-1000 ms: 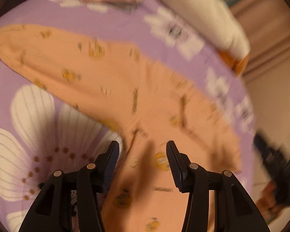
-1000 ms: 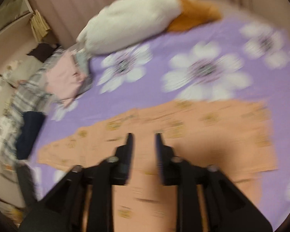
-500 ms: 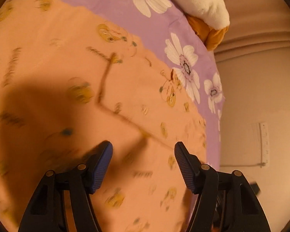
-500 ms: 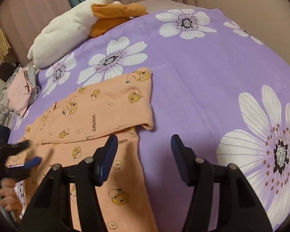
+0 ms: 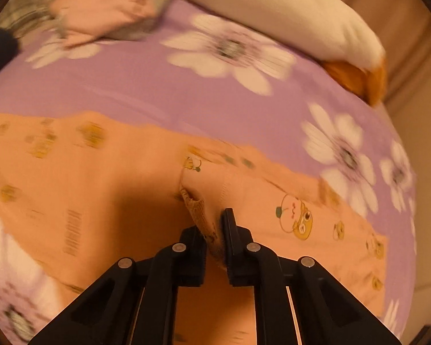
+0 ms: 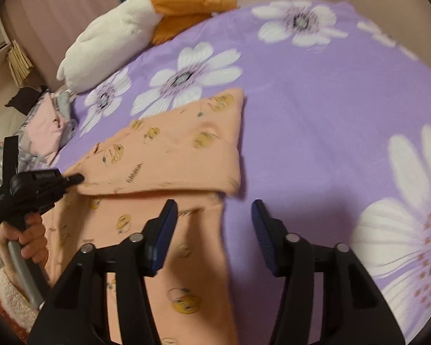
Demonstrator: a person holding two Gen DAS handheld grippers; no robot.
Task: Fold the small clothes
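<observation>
An orange garment lies across the middle of a purple flowered bed. The left gripper has just clamped a fold of it. The right gripper, jaws apart and lately narrowing, hovers over the garment's right edge, holding nothing.

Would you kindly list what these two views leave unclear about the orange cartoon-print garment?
- Orange cartoon-print garment: its lower end is cut off by the bottom edge, right wrist view.
- Fabric pinched in the left claw: its own fingers hide how much.
- Printed lettering: motion blur, left wrist view.
</observation>
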